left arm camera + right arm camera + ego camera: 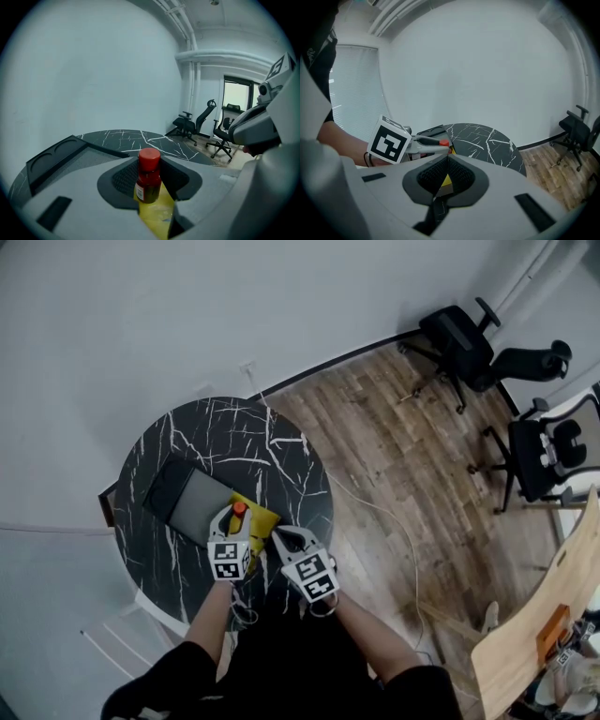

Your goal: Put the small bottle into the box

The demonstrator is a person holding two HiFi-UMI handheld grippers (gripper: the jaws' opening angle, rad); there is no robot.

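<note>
A small bottle [239, 509] with a red cap and dark body is upright between the jaws of my left gripper [238, 514], whose pads press its sides. In the left gripper view the bottle [149, 177] hangs over a yellow sheet [158, 214] with the left gripper [150, 187] shut on it. The dark open box [159, 486] with a grey inside lies just left of that, on the round black marble table [272, 446]. My right gripper [279, 536] is shut and holds nothing, close beside the left one. The right gripper [446, 161] sees the bottle's red cap [444, 142].
The box's rim [56, 152] rises at the left of the left gripper view. Two black office chairs [461, 338] [546, 448] stand on the wooden floor at the right. A white cable [398, 535] trails across the floor. A wooden board [534, 634] shows at the lower right.
</note>
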